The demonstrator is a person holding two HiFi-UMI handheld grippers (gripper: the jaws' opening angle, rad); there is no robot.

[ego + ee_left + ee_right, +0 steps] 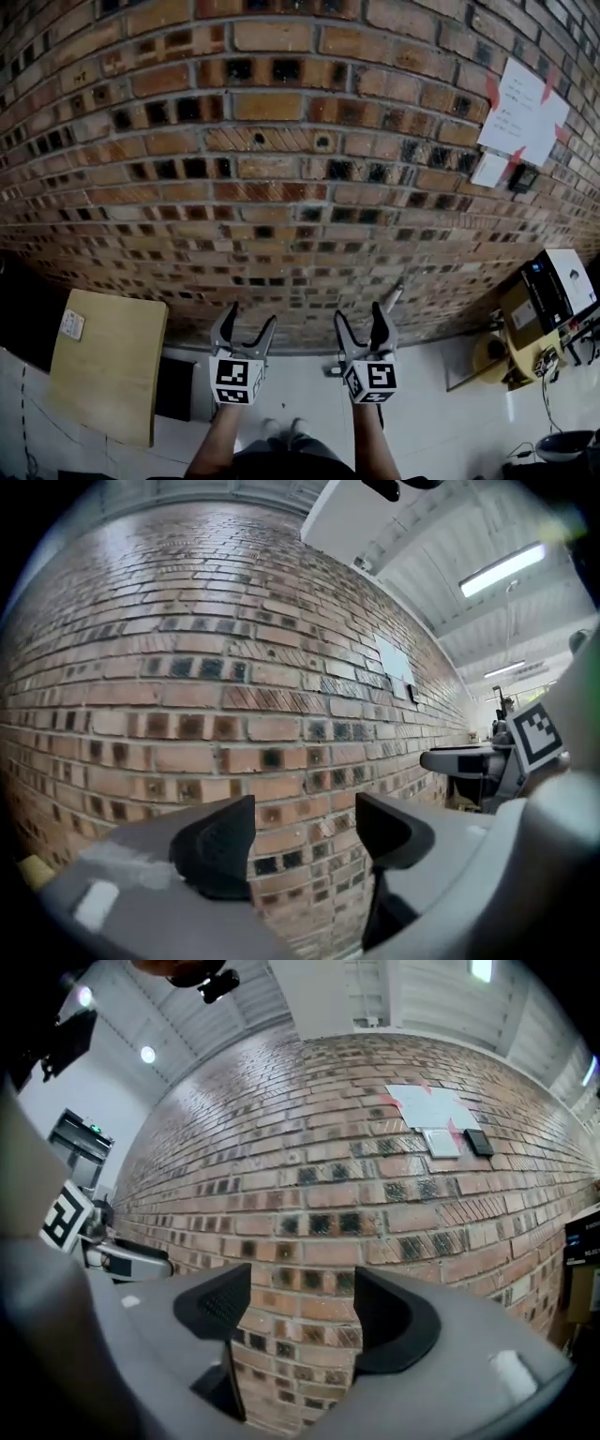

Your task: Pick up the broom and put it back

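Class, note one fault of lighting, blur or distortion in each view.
Head view: the brick wall bulges outward, fisheye distortion. Left gripper view: the ceiling strip light blows out white. Right gripper view: dark vignette at the corners.

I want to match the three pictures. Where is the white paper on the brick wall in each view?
Head view: white paper at the upper right, near the edge.
Left gripper view: paper small, right of centre.
Right gripper view: paper upper right of centre.
Shared landmark: the small black box next to it.
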